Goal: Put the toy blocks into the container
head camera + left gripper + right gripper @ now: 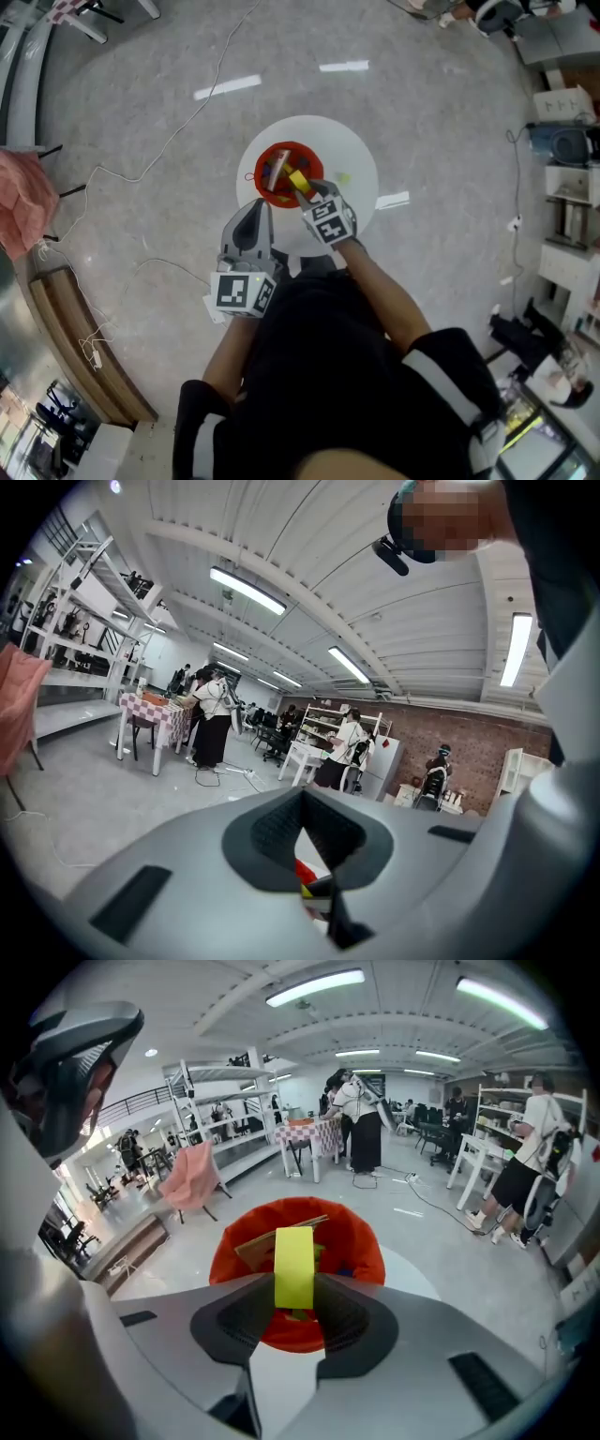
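A red container (278, 161) stands on the round white table (352, 155). My right gripper (305, 192) hangs over its near rim, shut on a yellow block (298, 181). In the right gripper view the yellow block (293, 1267) stands upright between the pads of that gripper (295, 1290), right above the red container (361, 1252), which holds a brown block (253, 1246) and other pieces. My left gripper (253, 214) hovers at the table's near edge, its tips together with nothing held. Through the slit behind those tips (302, 799) a bit of red and yellow shows.
A small yellow-green piece (342, 176) lies on the table right of the container. Cables (178, 131) trail over the grey floor. A pink-draped chair (19, 202) and a wooden bench (80, 342) stand at left, shelves (572, 187) at right.
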A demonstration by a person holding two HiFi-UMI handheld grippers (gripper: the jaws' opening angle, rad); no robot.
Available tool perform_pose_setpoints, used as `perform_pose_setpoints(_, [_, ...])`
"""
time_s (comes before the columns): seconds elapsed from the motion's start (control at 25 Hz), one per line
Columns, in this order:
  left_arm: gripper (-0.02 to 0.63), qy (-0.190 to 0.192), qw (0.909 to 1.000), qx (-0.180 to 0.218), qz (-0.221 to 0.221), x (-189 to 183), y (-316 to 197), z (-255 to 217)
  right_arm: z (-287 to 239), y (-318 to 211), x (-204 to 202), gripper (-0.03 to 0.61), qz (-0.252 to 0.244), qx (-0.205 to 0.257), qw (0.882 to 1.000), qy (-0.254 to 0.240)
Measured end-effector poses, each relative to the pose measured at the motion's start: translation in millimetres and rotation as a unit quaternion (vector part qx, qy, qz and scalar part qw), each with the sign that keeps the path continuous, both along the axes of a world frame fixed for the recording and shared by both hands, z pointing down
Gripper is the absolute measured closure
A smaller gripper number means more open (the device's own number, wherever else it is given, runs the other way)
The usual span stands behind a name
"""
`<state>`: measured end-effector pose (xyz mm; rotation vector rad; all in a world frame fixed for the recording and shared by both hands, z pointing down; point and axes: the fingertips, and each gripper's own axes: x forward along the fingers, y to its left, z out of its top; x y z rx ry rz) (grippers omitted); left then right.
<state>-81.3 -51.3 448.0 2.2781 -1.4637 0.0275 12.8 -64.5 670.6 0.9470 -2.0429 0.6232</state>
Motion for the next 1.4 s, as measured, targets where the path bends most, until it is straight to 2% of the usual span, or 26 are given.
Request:
perform_pose_setpoints(0.2, [0.617,-0.002,0.9999,-0.004,-0.014,-9,3,4,12,1,-1,0.454,-0.015,-0.009,1.0,0.015])
perform_pose_setpoints(0.44, [0.617,0.0,0.9999,-0.002,-0.01,-4,1,3,-3,-1,2,0.454,-0.008,0.01,1.0,-0.004])
perform_pose_setpoints(0.64, [0.617,0.001,1.0,0.001,0.004,8,-3,-1,-28,-17,33,0.465,0.056,0.045,0.996,-0.046])
perform_pose_setpoints(0.84, [0.617,-0.001,0.9997,0.006,0.025,29,-7,-5,-20,-29,91,0.579,0.121,0.059,0.99,-0.036])
perform_pose_setpoints(0.88, [0.617,-0.002,0.9995,0.006,0.03,33,-8,-6,-15,-30,100,0.58,0.131,0.056,0.989,-0.034])
perform_pose_setpoints(1.0, [0.617,-0.001,0.9991,0.004,0.042,45,-11,-4,16,-30,126,0.58,0.163,0.03,0.986,-0.028])
perform_pose_setpoints(1.16, [0.617,-0.003,0.9984,-0.001,0.057,60,-14,-1,74,-22,158,0.581,0.202,-0.03,0.979,-0.002])
perform_pose_setpoints(1.28, [0.617,-0.005,0.9979,-0.006,0.065,69,-14,1,102,-10,171,0.58,0.213,-0.073,0.974,0.021])
perform_pose_setpoints(1.4, [0.617,-0.007,0.9975,-0.011,0.069,76,-16,4,119,-1,177,0.58,0.214,-0.097,0.971,0.03])
